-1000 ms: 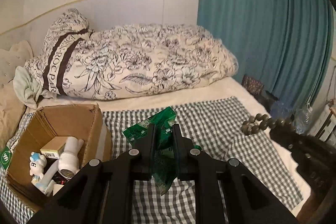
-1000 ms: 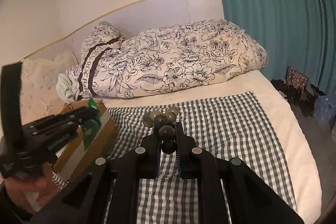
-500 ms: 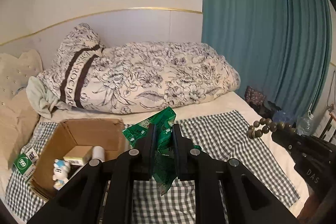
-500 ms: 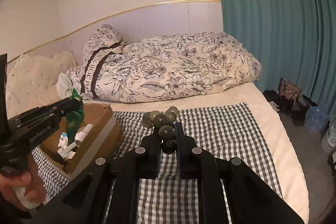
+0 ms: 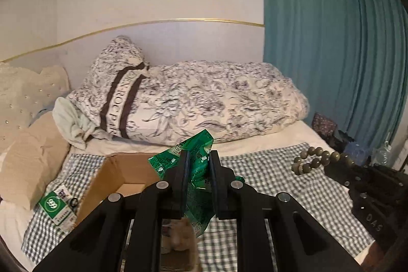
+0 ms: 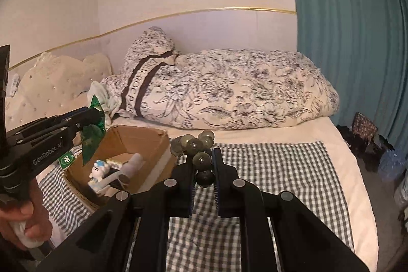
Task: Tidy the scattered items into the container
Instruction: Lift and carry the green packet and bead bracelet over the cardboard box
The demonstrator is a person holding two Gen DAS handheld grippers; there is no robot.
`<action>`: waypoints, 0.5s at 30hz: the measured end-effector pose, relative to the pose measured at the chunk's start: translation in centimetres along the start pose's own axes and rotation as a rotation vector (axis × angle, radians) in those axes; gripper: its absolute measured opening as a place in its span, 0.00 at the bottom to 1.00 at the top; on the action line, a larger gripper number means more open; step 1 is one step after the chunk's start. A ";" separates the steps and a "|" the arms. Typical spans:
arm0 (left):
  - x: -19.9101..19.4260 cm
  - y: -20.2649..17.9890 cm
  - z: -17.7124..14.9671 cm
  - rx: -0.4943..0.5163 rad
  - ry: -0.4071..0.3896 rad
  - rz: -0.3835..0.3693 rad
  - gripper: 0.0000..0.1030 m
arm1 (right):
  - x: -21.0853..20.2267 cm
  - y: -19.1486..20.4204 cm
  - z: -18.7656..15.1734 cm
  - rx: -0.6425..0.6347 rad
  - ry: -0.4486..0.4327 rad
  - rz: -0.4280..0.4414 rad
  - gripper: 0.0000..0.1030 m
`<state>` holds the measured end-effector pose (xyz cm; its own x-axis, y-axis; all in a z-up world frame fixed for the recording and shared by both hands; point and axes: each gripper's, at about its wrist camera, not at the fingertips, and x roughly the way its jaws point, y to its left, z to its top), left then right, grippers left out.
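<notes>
"GenRobot.AI" on left tool (image 6: 95, 116)

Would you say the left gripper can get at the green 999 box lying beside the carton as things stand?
Probably not yet: the left gripper is shut on a green packet, so its jaws are occupied. The 999 box itself lies uncovered on the checked cloth beside the carton.

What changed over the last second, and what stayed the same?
Both grippers rose and drew back, so the cardboard box sits lower in both views. The left gripper still clamps the green packet, the right gripper the bead bracelet; nothing taken or released. Box contents and checked cloth unchanged.
</notes>
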<state>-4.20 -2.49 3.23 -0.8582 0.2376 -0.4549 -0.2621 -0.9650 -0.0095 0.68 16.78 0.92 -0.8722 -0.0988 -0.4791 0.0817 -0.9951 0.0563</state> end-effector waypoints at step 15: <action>2.9 7.7 -1.3 -0.037 0.061 0.080 0.14 | 4.3 6.0 1.4 -0.046 0.028 0.084 0.11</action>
<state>-8.19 -9.36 0.68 -0.8468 0.1534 -0.5093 -0.1762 -0.9843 -0.0035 -3.22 10.36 0.41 -0.8474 -0.1815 -0.4989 0.1765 -0.9826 0.0577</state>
